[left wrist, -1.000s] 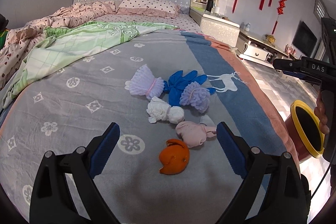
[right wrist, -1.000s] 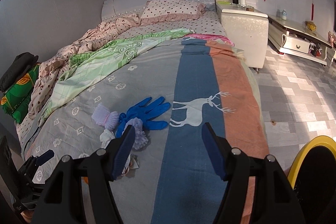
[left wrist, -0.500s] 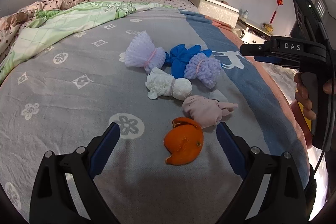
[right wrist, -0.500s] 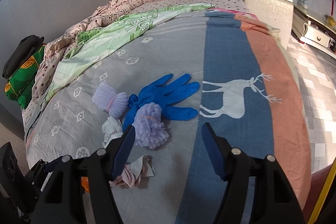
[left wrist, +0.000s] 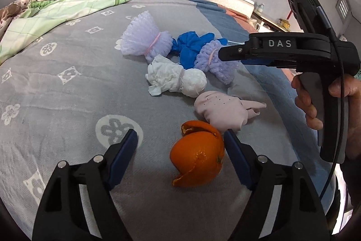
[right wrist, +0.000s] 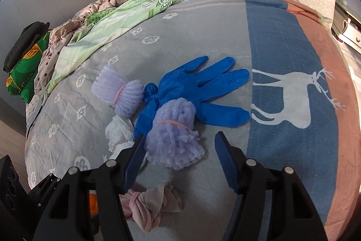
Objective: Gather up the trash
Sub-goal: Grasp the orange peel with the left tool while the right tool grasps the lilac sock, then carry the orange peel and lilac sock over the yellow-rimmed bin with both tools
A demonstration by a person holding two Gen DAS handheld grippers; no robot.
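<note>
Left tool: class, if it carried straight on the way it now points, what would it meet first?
Probably the orange peel, which lies between the open fingers of the left tool, nearer its right finger. Its jaws have just been closing; nothing is gripped yet. Depth is hard to judge.

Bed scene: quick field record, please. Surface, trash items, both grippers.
surface: grey blanket on a bed
trash: orange peel; pink wad; white wad; blue glove; two purple foam nets
left gripper: jaws just closing, astride the orange peel, pads not pressing
right gripper: jaws just closing, nearer purple net between them, not gripped
held: nothing
</note>
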